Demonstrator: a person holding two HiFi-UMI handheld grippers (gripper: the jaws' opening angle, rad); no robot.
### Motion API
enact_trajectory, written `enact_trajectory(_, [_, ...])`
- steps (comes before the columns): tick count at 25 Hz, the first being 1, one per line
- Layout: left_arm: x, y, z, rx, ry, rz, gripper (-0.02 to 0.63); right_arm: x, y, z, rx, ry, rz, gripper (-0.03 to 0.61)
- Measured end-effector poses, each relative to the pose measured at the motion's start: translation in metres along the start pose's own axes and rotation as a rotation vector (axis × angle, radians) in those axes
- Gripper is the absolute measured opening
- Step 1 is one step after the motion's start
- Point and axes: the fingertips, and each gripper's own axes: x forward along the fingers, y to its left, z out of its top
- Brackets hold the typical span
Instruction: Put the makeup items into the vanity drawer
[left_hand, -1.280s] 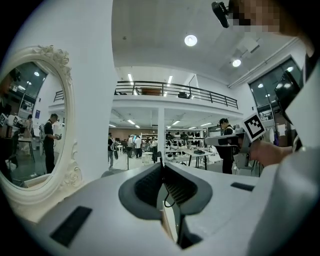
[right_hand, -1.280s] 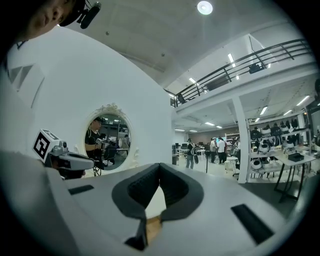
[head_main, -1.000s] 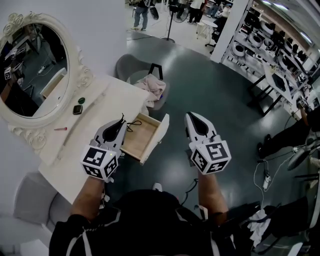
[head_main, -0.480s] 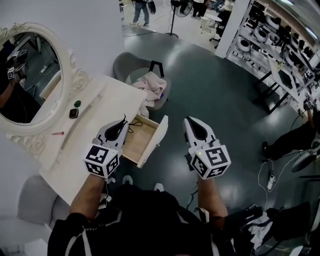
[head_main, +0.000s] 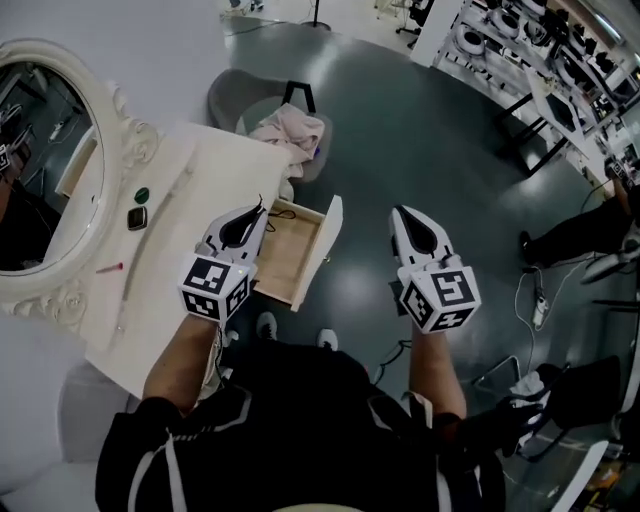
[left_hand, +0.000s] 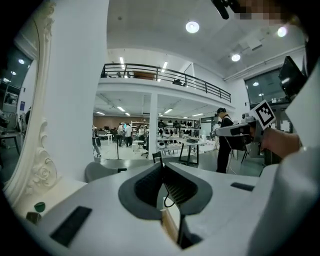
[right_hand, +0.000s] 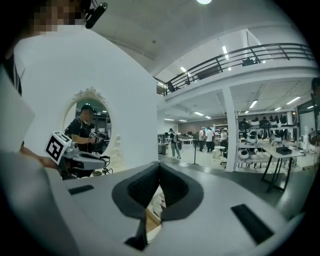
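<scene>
The three makeup items lie on the white vanity counter (head_main: 200, 170), near the foot of the oval mirror in its ornate white frame (head_main: 118, 128). They are a small green round pot (head_main: 141, 195), a dark square compact (head_main: 137, 217) just beside it, and a thin red stick (head_main: 108, 268) lying apart from both, nearer the person. None is in the light-wood drawer with a white front (head_main: 285, 265), which stands pulled open at the counter's edge. A loop of black cord (head_main: 283, 213) shows at its far end.

The left gripper (head_main: 258, 212) hangs over the near edge of the counter beside the drawer, with its jaws pressed together on nothing. The right gripper (head_main: 403, 213) is held over the dark floor on the other side of the drawer, also closed and empty. Both are well apart from the makeup, so no item appears to be in hand yet.

All three items look light and rigid:
- **Compact:** it is flat and probably slick, so it is best pinched across two opposite edges.
- **Pot:** it could squirt out of a loose pinch, so the grip belongs across its widest part.
- **Stick:** it is likely to roll and sits low on the counter, so it wants a grip across its middle.

The left gripper is the nearer one and would have to open first.
</scene>
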Motion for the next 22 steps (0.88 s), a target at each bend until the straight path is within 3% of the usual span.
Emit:
enact_trajectory(8, [0.042, 0.015, -0.082, -0.020, 0.174, -0.071, 0.021, -0.001, -0.001, -0.031, 0.012, 0.075, -0.106, 0.005])
enact_trajectory(18, [0.084, 0.009, -0.185, 0.059, 0.378, -0.135, 0.021, -0.020, -0.014, -0.057, 0.015, 0.144, -0.223, 0.005])
enact_trajectory(20, [0.090, 0.003, -0.205, 0.037, 0.410, -0.152, 0.021, -0.031, -0.017, -0.065, 0.025, 0.172, -0.256, 0.005])
enact_trajectory(22, [0.094, 0.003, -0.225, -0.044, 0.432, -0.155, 0.021, -0.041, -0.019, -0.072, 0.028, 0.198, -0.279, 0.005])
